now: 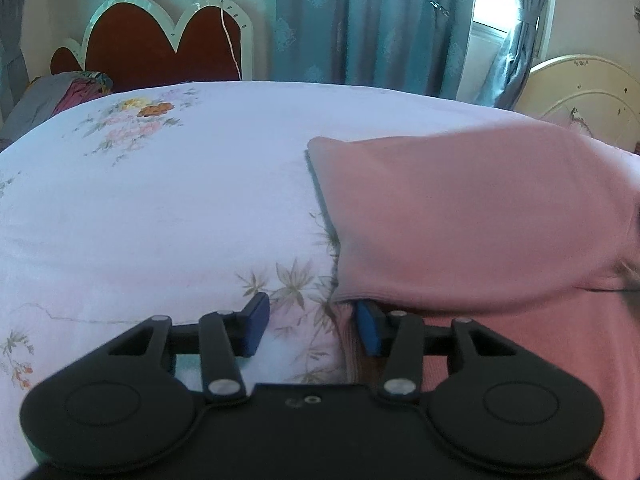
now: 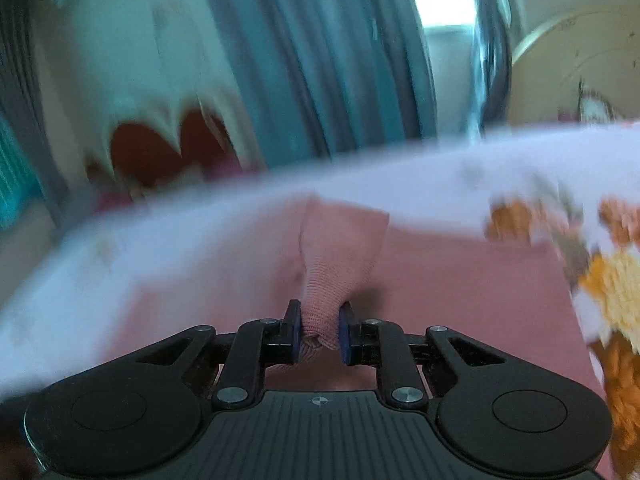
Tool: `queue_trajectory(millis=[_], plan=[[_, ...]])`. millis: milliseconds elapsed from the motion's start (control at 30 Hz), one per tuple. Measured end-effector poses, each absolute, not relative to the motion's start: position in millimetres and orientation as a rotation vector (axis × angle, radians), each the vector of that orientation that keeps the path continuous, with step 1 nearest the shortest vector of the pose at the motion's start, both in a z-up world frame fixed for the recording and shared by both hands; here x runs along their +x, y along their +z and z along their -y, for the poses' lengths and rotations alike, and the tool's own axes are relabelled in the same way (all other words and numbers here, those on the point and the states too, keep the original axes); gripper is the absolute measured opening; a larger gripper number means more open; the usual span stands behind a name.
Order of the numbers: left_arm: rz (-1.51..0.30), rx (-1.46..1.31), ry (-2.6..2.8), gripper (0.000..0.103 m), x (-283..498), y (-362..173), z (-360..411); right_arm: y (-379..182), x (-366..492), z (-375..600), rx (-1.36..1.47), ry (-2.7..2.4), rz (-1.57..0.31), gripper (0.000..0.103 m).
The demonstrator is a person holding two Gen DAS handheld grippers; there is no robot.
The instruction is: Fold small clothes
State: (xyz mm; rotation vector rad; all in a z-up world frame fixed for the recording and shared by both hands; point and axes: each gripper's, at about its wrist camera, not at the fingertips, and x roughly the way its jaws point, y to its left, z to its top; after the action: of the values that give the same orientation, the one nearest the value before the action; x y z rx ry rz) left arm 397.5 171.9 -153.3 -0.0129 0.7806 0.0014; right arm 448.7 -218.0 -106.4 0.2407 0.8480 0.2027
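Observation:
A pink knit garment (image 1: pixel 480 208) lies on the right side of the bed, one layer folded over another. My left gripper (image 1: pixel 311 308) is open at the garment's near left corner. Its left pad (image 1: pixel 256 328) rests over bare sheet, and its right pad (image 1: pixel 368 330) sits just under the folded edge; nothing is pinched. In the blurred right wrist view, my right gripper (image 2: pixel 319 312) is shut on a bunched fold of the pink garment (image 2: pixel 344 240), which rises in a cone from the flat cloth.
A white floral bedsheet (image 1: pixel 160 208) covers the bed. A red headboard with a white rim (image 1: pixel 160 40) and a pile of clothes (image 1: pixel 68 92) stand at the back left. Teal curtains (image 1: pixel 360 20) hang behind. A cream round board (image 1: pixel 592 92) is at the right.

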Motion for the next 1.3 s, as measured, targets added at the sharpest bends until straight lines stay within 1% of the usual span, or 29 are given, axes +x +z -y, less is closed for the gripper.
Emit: queue_trajectory(millis=[67,167,433,467,500,533,567,633,700,767,833,867,900,933,967,1000,1067,1133,1167,1233,1300], plan=[[-0.785,-0.016,-0.003,0.045,397.4,-153.0,-174.1,-124.5,445.2,224.7,0.290,0.190,-0.885,0.018],[-0.785,-0.013,-0.012,0.045,396.6,-153.2,-176.0,-133.1,439.2,226.3,0.308,0.174,-0.887,0.018],[-0.816,-0.003,-0.047,0.045,398.1,-148.1,-180.3,-125.3,433.2,228.3,0.322,0.163,-0.900,0.018],[-0.820,-0.015,-0.056,0.047,395.5,-142.6,-183.5,-120.2,435.2,229.8,0.343,0.159,-0.886,0.020],[-0.798,-0.036,-0.063,0.048,389.8,-134.5,-188.1,-110.2,430.8,233.9,0.351,0.134,-0.838,0.042],[-0.760,-0.059,-0.077,0.053,383.8,-124.9,-191.8,-100.4,426.6,236.4,0.338,0.110,-0.785,0.063],[-0.732,-0.069,-0.088,0.055,381.2,-117.9,-192.5,-93.1,425.4,239.1,0.329,0.112,-0.748,0.064],[-0.700,-0.069,-0.111,0.055,387.7,-109.3,-185.6,-88.9,437.1,240.8,0.333,0.122,-0.762,0.064],[-0.701,-0.080,-0.147,0.055,403.4,-112.9,-174.0,-93.4,451.8,236.4,0.318,0.117,-0.780,0.063],[-0.732,-0.098,-0.196,0.055,421.1,-126.2,-163.5,-106.6,467.2,232.6,0.299,0.066,-0.844,0.063],[-0.839,-0.071,-0.211,0.055,438.8,-148.1,-155.5,-126.1,474.5,243.4,0.403,0.033,-0.906,0.064],[-0.806,-0.024,-0.225,0.059,438.2,-149.5,-150.5,-129.8,473.1,247.8,0.439,0.038,-0.892,0.064],[-0.817,-0.007,-0.234,0.060,440.4,-150.0,-148.0,-129.9,473.6,249.6,0.443,0.048,-0.889,0.064],[-0.818,-0.002,-0.238,0.060,441.4,-149.7,-147.0,-128.4,474.0,249.6,0.439,0.072,-0.888,0.057],[-0.818,-0.011,-0.239,0.060,442.3,-150.5,-148.6,-126.7,474.0,249.3,0.437,0.122,-0.886,0.038],[-0.815,-0.022,-0.244,0.060,442.7,-151.7,-151.5,-123.5,472.2,247.3,0.420,0.143,-0.887,0.005],[-0.806,-0.023,-0.255,0.060,440.7,-152.6,-153.8,-108.1,459.3,242.5,0.334,0.132,-0.805,0.005],[-0.798,-0.010,-0.270,0.060,438.4,-154.7,-155.3,-101.5,444.9,242.1,0.314,0.127,-0.759,0.005],[-0.796,0.000,-0.277,0.060,438.6,-156.2,-155.1,-104.0,439.7,242.0,0.310,0.124,-0.764,0.005],[-0.798,0.019,-0.288,0.060,441.3,-155.9,-151.4,-124.3,441.3,240.3,0.271,0.085,-0.859,0.005],[-0.806,0.038,-0.298,0.060,439.9,-153.0,-149.9,-130.0,441.7,246.5,0.317,0.077,-0.867,0.005]])
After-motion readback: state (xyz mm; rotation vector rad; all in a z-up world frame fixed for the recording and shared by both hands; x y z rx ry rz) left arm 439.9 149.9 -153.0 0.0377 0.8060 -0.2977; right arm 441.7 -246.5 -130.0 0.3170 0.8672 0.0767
